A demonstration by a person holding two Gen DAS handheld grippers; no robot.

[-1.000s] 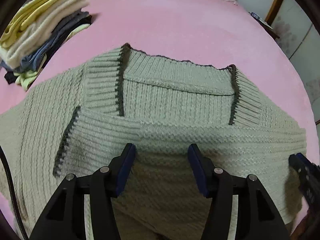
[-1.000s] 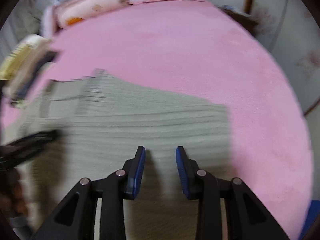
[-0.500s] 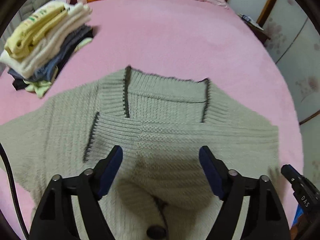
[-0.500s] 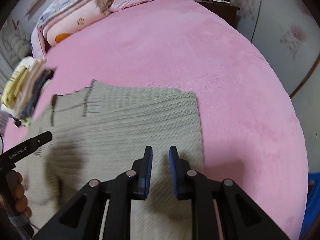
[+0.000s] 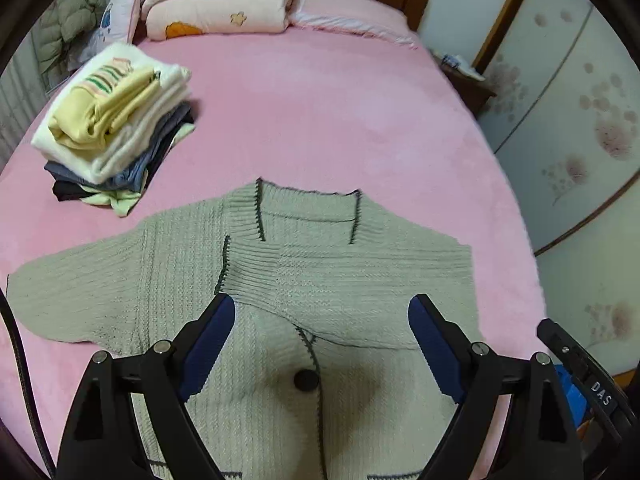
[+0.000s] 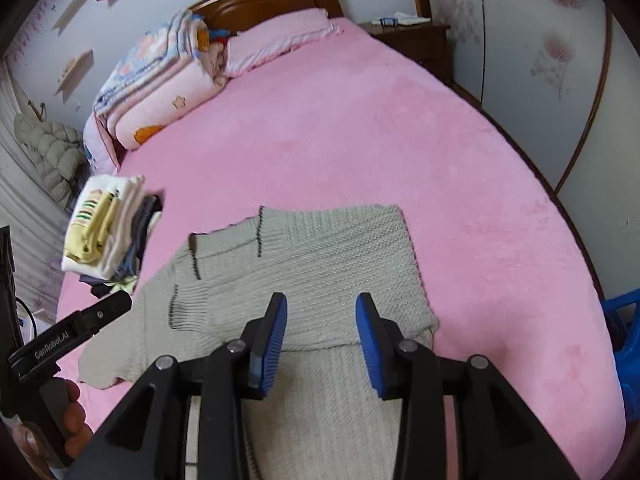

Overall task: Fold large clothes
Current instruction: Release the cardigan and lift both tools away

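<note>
Lying flat on the pink plush bed (image 5: 340, 112) just ahead of and beneath both grippers, the grey-green ribbed knit cardigan with dark trim (image 5: 320, 264) already has its one sleeve laid across the chest, while the other sleeve (image 5: 72, 292), off beyond the left gripper's outer side, is spread out unfolded. The left gripper (image 5: 320, 348) hangs released with jaws wide, having just been opening, nothing between them; the right gripper (image 6: 322, 340) is also empty, jaws just parting. I judge the fold roughly one step in: second sleeve and body folds remain before it joins the stack of folded clothes (image 5: 116, 132) far ahead to the left.
</note>
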